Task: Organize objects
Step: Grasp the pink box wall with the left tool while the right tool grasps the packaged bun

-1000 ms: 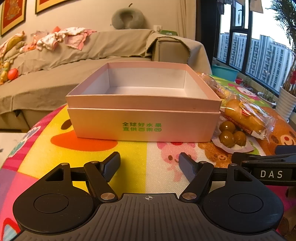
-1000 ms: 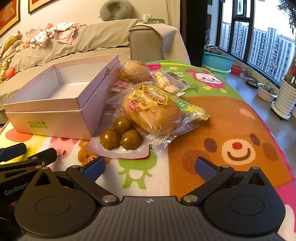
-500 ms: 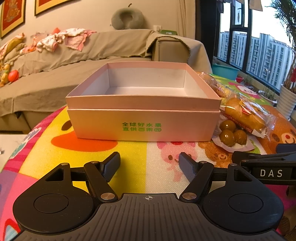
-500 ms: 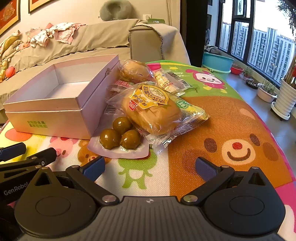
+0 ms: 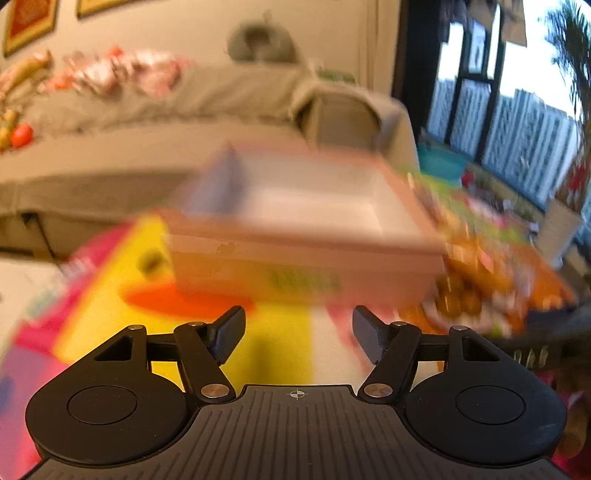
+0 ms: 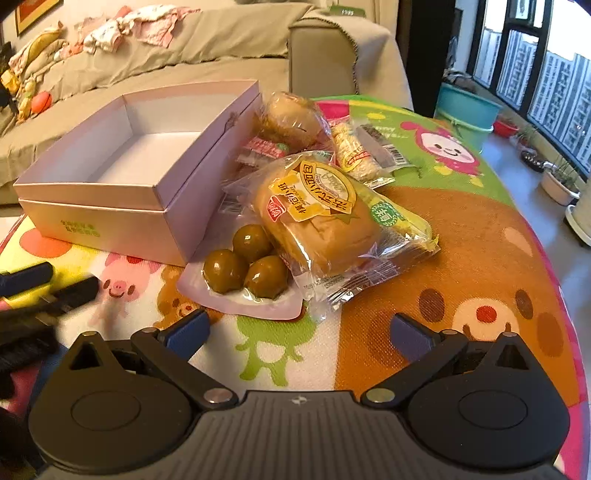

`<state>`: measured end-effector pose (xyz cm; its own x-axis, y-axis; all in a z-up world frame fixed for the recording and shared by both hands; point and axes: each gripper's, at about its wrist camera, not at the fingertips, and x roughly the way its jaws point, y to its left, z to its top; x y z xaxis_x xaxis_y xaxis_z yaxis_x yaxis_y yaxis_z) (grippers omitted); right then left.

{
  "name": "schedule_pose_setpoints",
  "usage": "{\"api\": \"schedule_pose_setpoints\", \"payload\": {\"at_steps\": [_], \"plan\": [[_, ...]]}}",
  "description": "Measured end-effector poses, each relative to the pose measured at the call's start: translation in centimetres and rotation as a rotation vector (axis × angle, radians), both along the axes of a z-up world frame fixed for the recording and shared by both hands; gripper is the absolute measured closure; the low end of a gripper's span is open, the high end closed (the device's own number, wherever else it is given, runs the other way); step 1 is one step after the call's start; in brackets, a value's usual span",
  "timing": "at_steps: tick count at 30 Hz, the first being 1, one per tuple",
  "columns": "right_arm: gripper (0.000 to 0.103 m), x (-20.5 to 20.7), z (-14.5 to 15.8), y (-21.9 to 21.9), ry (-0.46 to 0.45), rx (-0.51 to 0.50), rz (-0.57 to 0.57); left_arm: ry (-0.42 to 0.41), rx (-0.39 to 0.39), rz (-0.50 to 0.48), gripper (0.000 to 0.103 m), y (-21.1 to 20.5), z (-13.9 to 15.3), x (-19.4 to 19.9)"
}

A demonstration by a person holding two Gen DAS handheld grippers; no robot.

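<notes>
Both grippers empty, left gripper (image 5: 298, 335) jaws apart, just narrowing, right gripper (image 6: 298, 336) jaws wide.

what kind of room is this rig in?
Most likely a home living room: a covered sofa with clothes heaped on it, a table with a cartoon cloth holding snacks, and a window facing apartment blocks.

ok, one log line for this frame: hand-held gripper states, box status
left hand-held gripper: open, jaws closing, holds nothing | right hand-held gripper: open, holds nothing | box: empty
</notes>
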<state>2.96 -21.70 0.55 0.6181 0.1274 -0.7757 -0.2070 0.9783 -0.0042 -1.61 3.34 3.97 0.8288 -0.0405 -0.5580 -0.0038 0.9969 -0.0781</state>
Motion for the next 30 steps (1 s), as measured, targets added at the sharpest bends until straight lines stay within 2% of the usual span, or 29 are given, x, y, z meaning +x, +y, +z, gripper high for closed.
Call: {"api": "schedule_pose_setpoints", "payload": {"at_steps": [2,4,6,9,11,14,17,19,22,23,24,29,30], "plan": [[0.000,-0.1,0.0,0.0,-0.010,0.003,0.011,-0.086,0.020,0.035,0.032,1.8,2.5,0.0],[0.000,-0.7,-0.3,-0.1,-0.047,0.004,0.026,-0.109,0.020,0.059,0.031,3.7,4.3,1.1],[0.000,-1.0,-0.3,-0.2,-0.062,0.013,0.026,-0.032,0.020,0.058,0.031,5.7,4.8,3.9],[0.000,-0.6,0.2,-0.3,-0.047,0.022,0.043,0.099,0.064,0.051,0.031,7.3,3.5,7.8],[0.000,-0.9,1.2,-0.7,-0.068,0.063,0.050,0.149,0.024,0.042,0.032,8.3,2.6,9.5],[0.000,-2.8,4.0,-1.2,-0.212,0.095,0.068,0.182,-0.037,0.032,0.033,9.1,1.3,10.8],[0.000,-5.4,6.0,-1.3,-0.415,0.043,0.080,0.178,-0.069,0.026,0.033,8.9,0.3,11.4],[0.000,-5.9,6.6,-1.1,-0.464,0.003,0.109,0.173,-0.083,0.030,0.033,8.7,-0.1,11.5],[0.000,-5.3,6.7,-0.8,-0.410,-0.020,0.191,0.163,-0.064,0.033,0.045,8.0,-0.6,11.4],[0.000,-4.7,6.6,-0.8,-0.390,-0.008,0.202,0.170,-0.057,0.028,0.053,7.6,-0.6,11.5],[0.000,-4.0,6.4,-0.9,-0.372,-0.002,0.202,0.177,-0.053,0.023,0.067,7.3,-0.8,11.7],[0.001,-0.5,4.7,-1.0,-0.335,-0.028,0.173,0.187,-0.016,0.063,0.084,7.0,-0.6,11.6],[0.004,0.2,4.3,-1.1,-0.317,-0.022,0.172,0.190,-0.021,0.072,0.084,7.1,-0.5,11.5]]}}
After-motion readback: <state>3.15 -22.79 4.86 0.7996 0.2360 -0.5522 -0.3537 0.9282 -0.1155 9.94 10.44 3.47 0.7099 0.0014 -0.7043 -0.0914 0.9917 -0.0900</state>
